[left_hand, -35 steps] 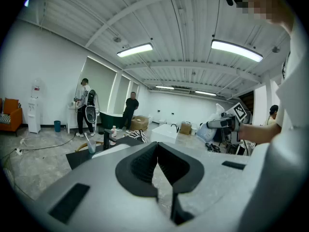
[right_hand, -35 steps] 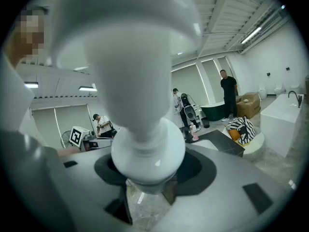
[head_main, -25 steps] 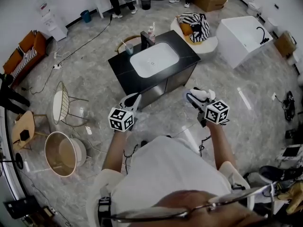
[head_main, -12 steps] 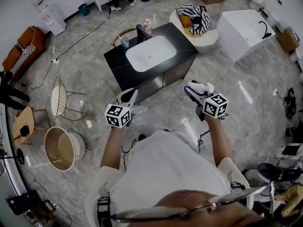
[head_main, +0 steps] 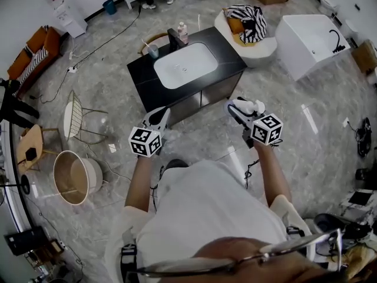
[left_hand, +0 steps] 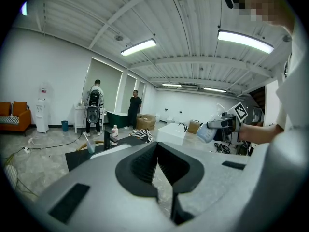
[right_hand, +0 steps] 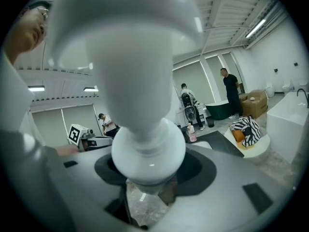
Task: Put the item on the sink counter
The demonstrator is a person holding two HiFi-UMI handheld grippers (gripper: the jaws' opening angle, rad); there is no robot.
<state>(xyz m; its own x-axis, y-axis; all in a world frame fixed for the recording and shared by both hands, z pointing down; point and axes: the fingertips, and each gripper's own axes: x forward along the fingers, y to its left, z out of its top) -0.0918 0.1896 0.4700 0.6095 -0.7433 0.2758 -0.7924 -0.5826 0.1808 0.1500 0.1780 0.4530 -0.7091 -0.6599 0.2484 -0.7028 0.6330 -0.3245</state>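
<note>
As right gripper (head_main: 240,109) clamps, bottle (right_hand: 145,144) between jaws

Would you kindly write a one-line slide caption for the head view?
Person facing the black sink counter, right gripper clamping a white bottle, left gripper shut and empty.

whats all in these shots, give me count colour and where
sink counter: one, black with white basin, mid-floor
faucet: one, black, counter's far edge
pink bottle: one, pinkish, beside faucet
cup: one, clear, counter's back-left corner
bathtub: one, white, upper right
armchair: one, white, striped cloth on it
sofa: one, orange, far left
wire chair: one, white, left
round tub: one, tan, lower left
white bottle: one, white, in right gripper
left gripper: one, grey, shut, empty
right gripper: one, grey, shut on white bottle
</note>
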